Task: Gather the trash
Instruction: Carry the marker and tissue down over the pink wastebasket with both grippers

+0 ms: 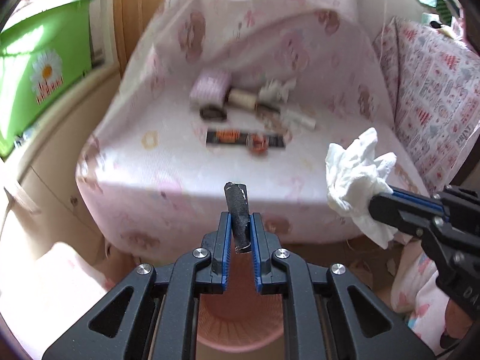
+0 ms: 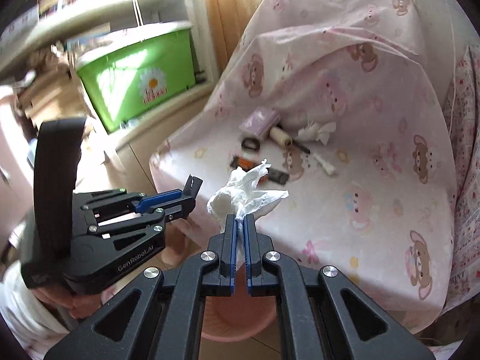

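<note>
Low in the frame a pink wastebasket point(image 1: 240, 324) waited under both grippers. The left gripper point(image 1: 240, 225) was clamped on a dark scrap point(image 1: 238, 213), the right gripper point(image 2: 239, 225) on a crumpled tissue point(image 2: 240, 192); neither was dropped yet. Farther up, on the pink bear-print sheet point(image 2: 345, 210), another tissue wad point(image 2: 315, 130) and an orange-black wrapper point(image 1: 244, 141) remained among thread spools.

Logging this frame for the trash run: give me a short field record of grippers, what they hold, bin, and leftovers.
left gripper: shut on dark scrap
right gripper: shut on tissue
bin: pink, on the floor below both grippers
seat: pink bear-print cover
left on seat: crumpled tissue, thread spool, pink roll, dark wrapper
background: green box
</note>
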Tool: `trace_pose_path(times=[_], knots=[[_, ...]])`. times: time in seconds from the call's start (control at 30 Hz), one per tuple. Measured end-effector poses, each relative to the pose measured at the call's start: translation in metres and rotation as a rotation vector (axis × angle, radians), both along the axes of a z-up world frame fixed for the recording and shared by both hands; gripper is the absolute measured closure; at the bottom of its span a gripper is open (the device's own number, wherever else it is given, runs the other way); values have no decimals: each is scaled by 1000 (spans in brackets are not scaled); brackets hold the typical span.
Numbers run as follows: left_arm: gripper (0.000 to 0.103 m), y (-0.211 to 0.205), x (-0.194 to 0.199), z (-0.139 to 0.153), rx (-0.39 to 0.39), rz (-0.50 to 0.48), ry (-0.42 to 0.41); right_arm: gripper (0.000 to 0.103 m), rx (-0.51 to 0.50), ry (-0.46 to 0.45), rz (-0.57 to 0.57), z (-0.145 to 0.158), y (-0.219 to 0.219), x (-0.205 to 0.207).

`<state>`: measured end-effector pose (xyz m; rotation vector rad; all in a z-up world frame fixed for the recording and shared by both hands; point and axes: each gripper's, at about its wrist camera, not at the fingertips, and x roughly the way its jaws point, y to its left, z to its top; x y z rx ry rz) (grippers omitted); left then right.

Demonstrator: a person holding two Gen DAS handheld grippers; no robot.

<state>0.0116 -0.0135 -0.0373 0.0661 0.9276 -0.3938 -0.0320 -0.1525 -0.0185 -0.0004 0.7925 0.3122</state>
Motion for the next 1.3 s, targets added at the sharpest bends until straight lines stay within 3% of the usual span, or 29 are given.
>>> trace_pose_path(times=[0.13, 0.4, 0.53, 0.67, 0.83, 0.97, 1.3], knots=[[91, 8, 7, -10, -34, 13, 84, 98, 0, 45, 38, -14, 9, -2], [91, 8, 15, -42, -2, 38, 227, 98, -17, 144, 86, -47, 27, 0], [91, 0, 23, -92, 59, 80, 411, 98, -75, 196, 66, -70, 32, 9], [91, 5, 28, -126, 13, 125, 558, 98, -89, 266, 31, -91, 25, 21], [91, 5, 28, -132, 77, 126, 540, 98, -141, 327, 29, -120, 29, 26], [91, 8, 29, -144, 104, 163, 571, 98, -179, 365, 34, -143, 35, 29], [89, 14, 37, -165, 135, 198, 614, 98, -234, 425, 21, -182, 40, 38]])
